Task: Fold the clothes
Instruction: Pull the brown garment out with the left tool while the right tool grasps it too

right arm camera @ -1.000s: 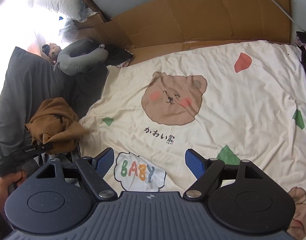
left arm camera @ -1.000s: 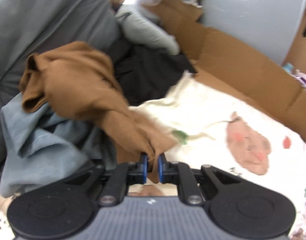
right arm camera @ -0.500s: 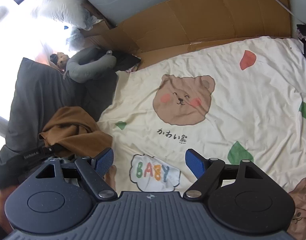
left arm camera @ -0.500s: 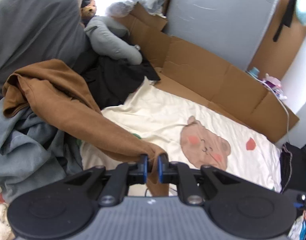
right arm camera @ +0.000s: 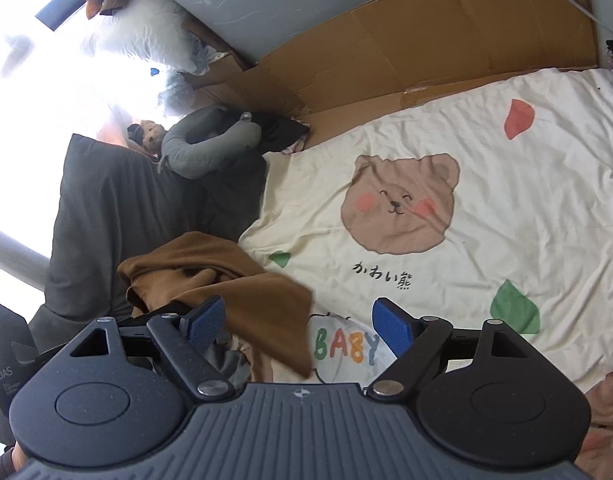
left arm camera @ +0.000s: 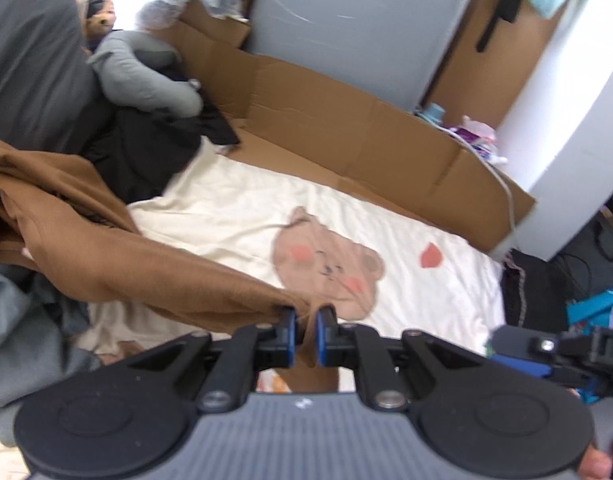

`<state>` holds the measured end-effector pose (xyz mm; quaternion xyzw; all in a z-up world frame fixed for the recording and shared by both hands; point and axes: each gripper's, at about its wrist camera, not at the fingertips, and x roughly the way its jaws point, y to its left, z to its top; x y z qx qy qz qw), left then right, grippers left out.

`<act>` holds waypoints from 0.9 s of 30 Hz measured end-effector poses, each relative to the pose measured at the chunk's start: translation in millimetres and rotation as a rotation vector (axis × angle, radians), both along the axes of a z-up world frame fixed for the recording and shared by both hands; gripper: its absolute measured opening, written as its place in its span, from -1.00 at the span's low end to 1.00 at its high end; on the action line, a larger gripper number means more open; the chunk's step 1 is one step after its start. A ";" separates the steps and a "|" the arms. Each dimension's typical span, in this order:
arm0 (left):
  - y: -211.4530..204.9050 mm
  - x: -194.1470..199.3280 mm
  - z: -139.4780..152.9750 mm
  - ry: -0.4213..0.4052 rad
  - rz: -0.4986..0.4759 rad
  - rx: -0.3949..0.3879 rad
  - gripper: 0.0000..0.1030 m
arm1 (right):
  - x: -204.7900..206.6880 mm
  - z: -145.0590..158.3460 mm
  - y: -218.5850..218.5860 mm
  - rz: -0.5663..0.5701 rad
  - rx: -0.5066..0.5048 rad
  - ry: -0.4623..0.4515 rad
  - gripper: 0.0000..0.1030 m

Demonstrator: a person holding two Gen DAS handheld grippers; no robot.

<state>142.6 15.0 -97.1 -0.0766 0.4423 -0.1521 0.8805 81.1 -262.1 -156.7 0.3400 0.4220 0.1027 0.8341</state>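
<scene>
A cream cotton bedsheet printed with a brown bear face (right arm camera: 486,184) fills the centre and right of both frames; flattened brown cardboard (left arm camera: 346,128) lines its upper edge; a rumpled brown fabric garment (left arm camera: 106,256) stretches from the left edge to lower centre, pinched in the left gripper (left arm camera: 305,334); the right gripper (right arm camera: 298,326) stands wide with nothing gripped, at lower centre.
</scene>
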 end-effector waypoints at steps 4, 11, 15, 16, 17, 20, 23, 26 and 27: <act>-12.7 -4.0 -1.7 -0.001 -0.055 -0.006 -0.80 | 1.7 1.8 2.7 0.008 0.014 -0.007 0.67; -21.3 -11.8 -7.2 0.016 -0.092 -0.059 -0.80 | 6.7 -0.9 6.5 0.072 0.030 -0.003 0.70; -24.6 -17.0 -11.8 0.023 -0.139 -0.128 -0.80 | 10.4 -10.7 4.2 0.071 0.046 0.033 0.70; -25.9 -17.9 -13.1 0.026 -0.155 -0.146 -0.80 | 11.6 -12.7 4.8 0.073 0.052 0.040 0.70; -28.0 -19.4 -14.2 0.028 -0.171 -0.159 -0.80 | 12.6 -14.7 5.5 0.075 0.057 0.046 0.70; -35.2 -22.9 -17.1 0.034 -0.217 -0.186 -0.80 | 13.5 -23.6 6.2 0.068 0.112 0.068 0.74; -42.1 -26.7 -20.0 0.035 -0.255 -0.198 -0.80 | 14.1 -35.0 6.5 0.055 0.139 0.109 0.74; -45.5 -30.5 -23.9 0.044 -0.278 -0.213 -0.80 | 14.0 -49.0 5.1 0.050 0.201 0.147 0.74; -45.5 -31.7 -25.0 0.048 -0.286 -0.226 -0.80 | 13.8 -53.4 5.4 0.050 0.219 0.161 0.74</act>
